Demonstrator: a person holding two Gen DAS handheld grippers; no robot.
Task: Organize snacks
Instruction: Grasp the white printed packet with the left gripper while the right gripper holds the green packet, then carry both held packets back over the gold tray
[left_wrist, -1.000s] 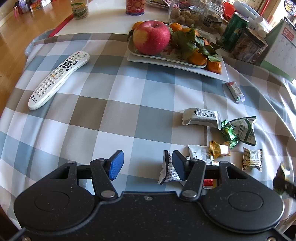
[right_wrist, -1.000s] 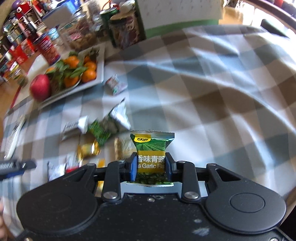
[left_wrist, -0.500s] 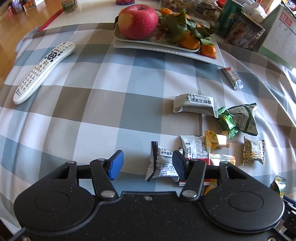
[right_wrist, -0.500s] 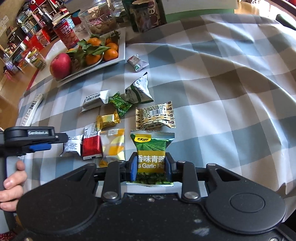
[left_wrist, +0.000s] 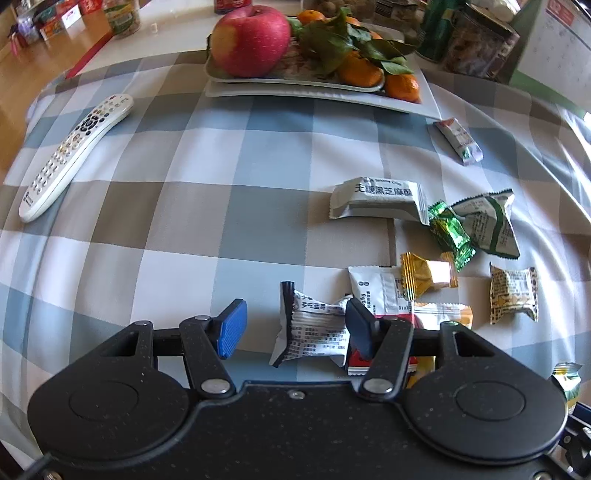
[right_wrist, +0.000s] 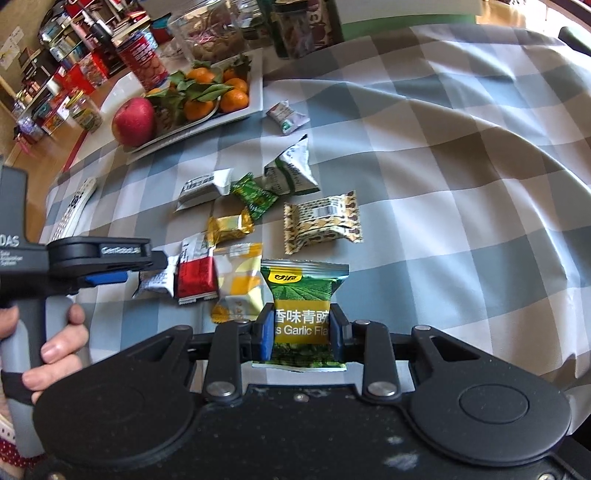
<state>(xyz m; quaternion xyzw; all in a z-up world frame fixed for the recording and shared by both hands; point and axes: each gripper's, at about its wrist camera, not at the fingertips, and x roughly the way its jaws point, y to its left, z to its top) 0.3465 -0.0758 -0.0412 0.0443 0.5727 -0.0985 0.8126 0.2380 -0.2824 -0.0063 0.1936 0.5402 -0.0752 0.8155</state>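
- While the green pea packet sits clamped between the pads of the right gripper, it hangs just above the checked tablecloth, at the right end of a near row of snacks toward the near edge of the table.
- That row reads, from the packet leftward: a yellow-and-white packet, a red packet and a small white packet; the step in hand looks like adding the pea packet to this line.
- Next, I judge, the right gripper needs to lower the packet flat beside the yellow-and-white one, clear of overlap, then let go.
- The left gripper stands with jaws wide and opening further; the small white packet lies between them, and whether either pad touches it I cannot tell.
- Its likely job is to straighten or lift that packet, which calls for closing on the packet's middle without catching the red one just beside it.
- Farther back lie loose snacks: a leopard-print packet, a gold sweet, a green sweet.
- Toward the far edge rest the fruit tray and, near the left edge, a remote.
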